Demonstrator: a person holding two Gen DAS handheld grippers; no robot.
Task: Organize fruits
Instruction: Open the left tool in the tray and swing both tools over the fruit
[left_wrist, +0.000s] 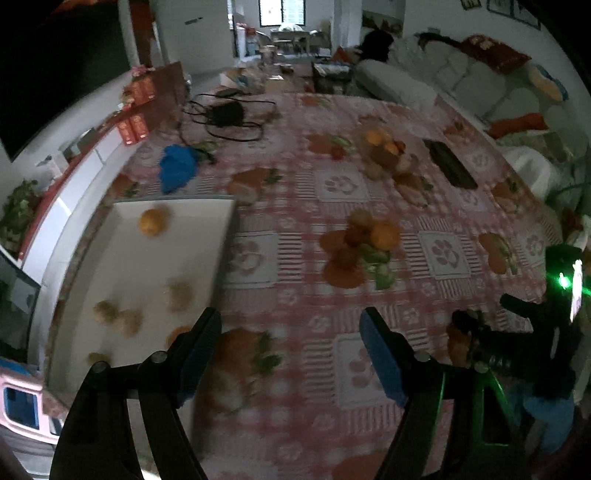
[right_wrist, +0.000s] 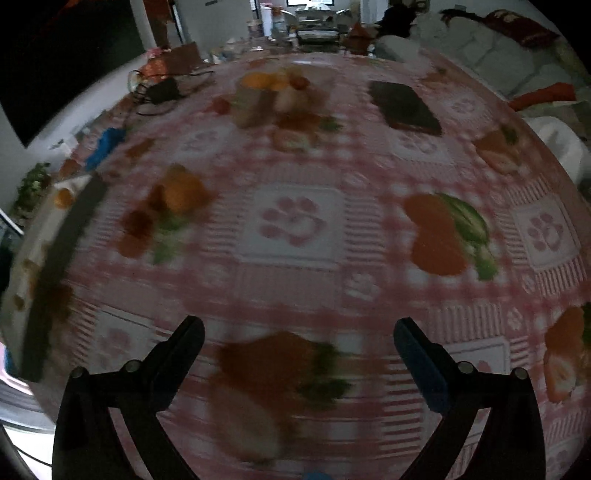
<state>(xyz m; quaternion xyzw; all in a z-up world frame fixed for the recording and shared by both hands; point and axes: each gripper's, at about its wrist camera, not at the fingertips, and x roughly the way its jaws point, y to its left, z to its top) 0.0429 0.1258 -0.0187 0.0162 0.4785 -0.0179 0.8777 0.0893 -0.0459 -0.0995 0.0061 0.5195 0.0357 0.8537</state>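
A white tray (left_wrist: 110, 266) lies at the table's left and holds an orange (left_wrist: 152, 220) and several brownish fruits (left_wrist: 179, 295). A near pile of fruit with an orange (left_wrist: 384, 235) sits mid-table; it also shows in the right wrist view (right_wrist: 181, 194). A far pile (left_wrist: 388, 153) sits further back, also in the right wrist view (right_wrist: 273, 92). My left gripper (left_wrist: 291, 332) is open and empty, right of the tray. My right gripper (right_wrist: 299, 332) is open and empty over bare cloth. Both views are blurred.
A pink checked tablecloth (right_wrist: 295, 218) with printed fruit covers the table. A dark flat case (left_wrist: 448, 162) lies at the back right, a blue cloth (left_wrist: 175, 168) and black cables (left_wrist: 229, 118) at the back left. The other gripper (left_wrist: 517, 332) shows at the right.
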